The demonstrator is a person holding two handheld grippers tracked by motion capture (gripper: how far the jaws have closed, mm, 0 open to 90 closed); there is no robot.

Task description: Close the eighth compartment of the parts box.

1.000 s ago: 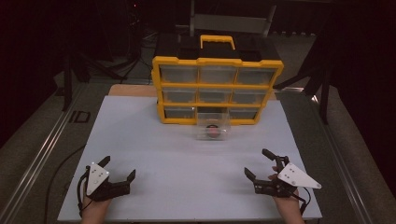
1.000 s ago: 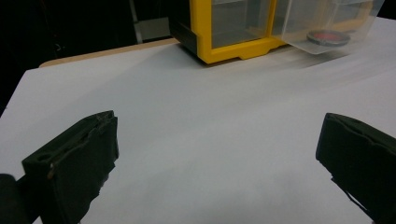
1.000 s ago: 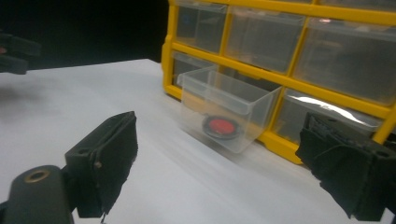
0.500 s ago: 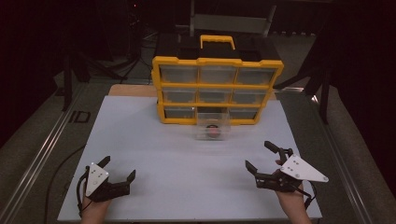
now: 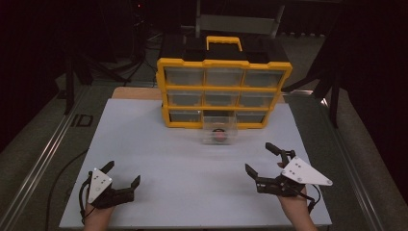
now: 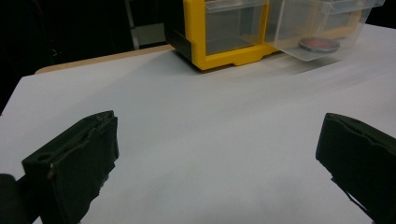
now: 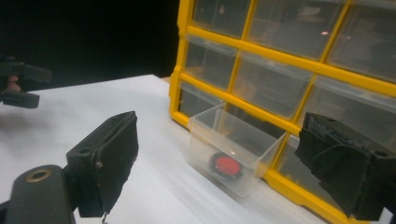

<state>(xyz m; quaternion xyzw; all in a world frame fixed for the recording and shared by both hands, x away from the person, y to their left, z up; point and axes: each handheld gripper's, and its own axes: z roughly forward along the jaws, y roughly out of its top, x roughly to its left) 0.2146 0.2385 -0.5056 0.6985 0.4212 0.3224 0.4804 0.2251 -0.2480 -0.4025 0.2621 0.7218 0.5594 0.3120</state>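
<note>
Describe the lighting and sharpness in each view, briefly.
High view: dim surroundings, the white table evenly lit, the pulled-out clear drawer looks soft and smeared. Left gripper view: the jaws up close are blurred, the yellow organizer fairly crisp. Right gripper view: black background, glints on the organizer's drawer fronts, the red disc in the drawer slightly soft.

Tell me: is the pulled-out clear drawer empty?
No, the pulled-out clear drawer holds a round red-and-black object on its floor, plain in the right gripper view.
</note>
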